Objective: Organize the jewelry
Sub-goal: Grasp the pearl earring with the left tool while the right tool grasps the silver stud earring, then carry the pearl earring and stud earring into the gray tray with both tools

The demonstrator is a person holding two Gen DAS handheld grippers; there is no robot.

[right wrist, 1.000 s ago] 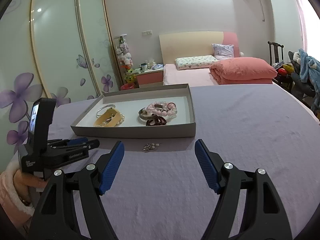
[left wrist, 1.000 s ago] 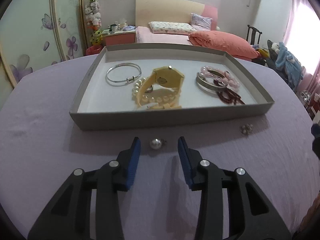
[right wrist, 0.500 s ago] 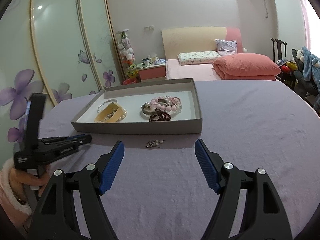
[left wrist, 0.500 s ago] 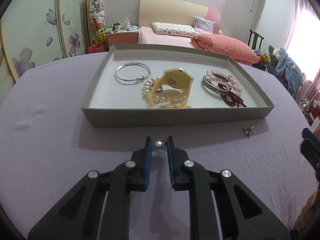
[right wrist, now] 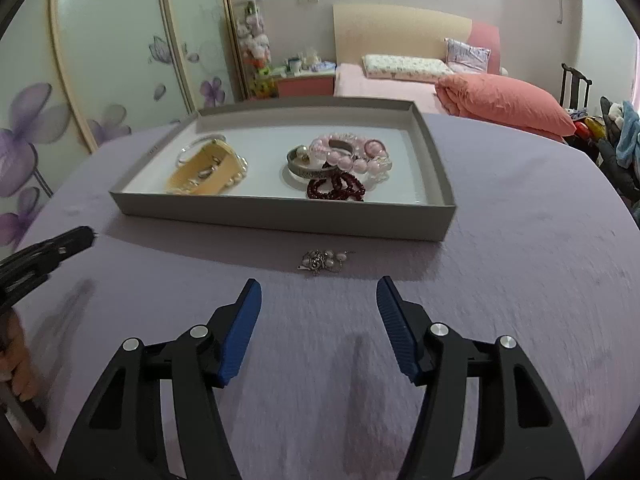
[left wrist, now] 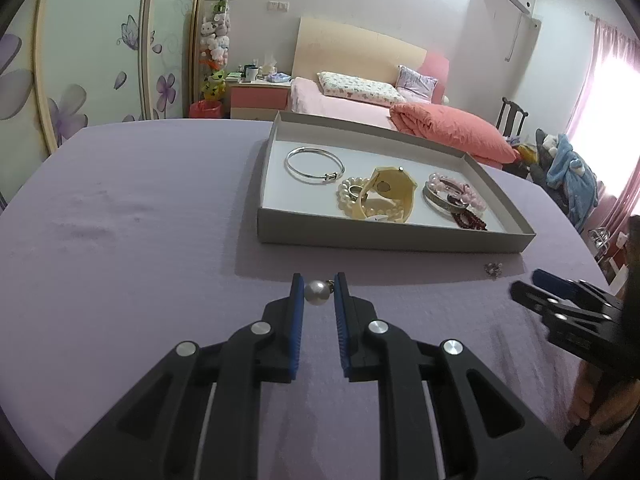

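My left gripper point(left wrist: 318, 292) is shut on a pearl earring point(left wrist: 316, 292) and holds it above the purple tablecloth, in front of the grey tray point(left wrist: 384, 236). The tray holds a silver bangle point(left wrist: 314, 165), a yellow watch point(left wrist: 388, 196) with a pearl bracelet, pink beads point(left wrist: 456, 192) and dark red beads. My right gripper point(right wrist: 318, 300) is open and empty, just short of a small silver and pearl earring point(right wrist: 322, 261) lying on the cloth in front of the tray point(right wrist: 280, 214). That earring also shows in the left wrist view point(left wrist: 493, 269).
The round table is covered by a purple cloth point(left wrist: 120, 240). The right gripper shows at the right of the left wrist view point(left wrist: 568, 308); the left gripper shows at the left of the right wrist view point(right wrist: 44, 252). A bed and wardrobe stand behind.
My left gripper closed on the pearl earring and lifted it, swinging left of the tray. My right gripper moved closer to the small earring on the cloth and stays open.
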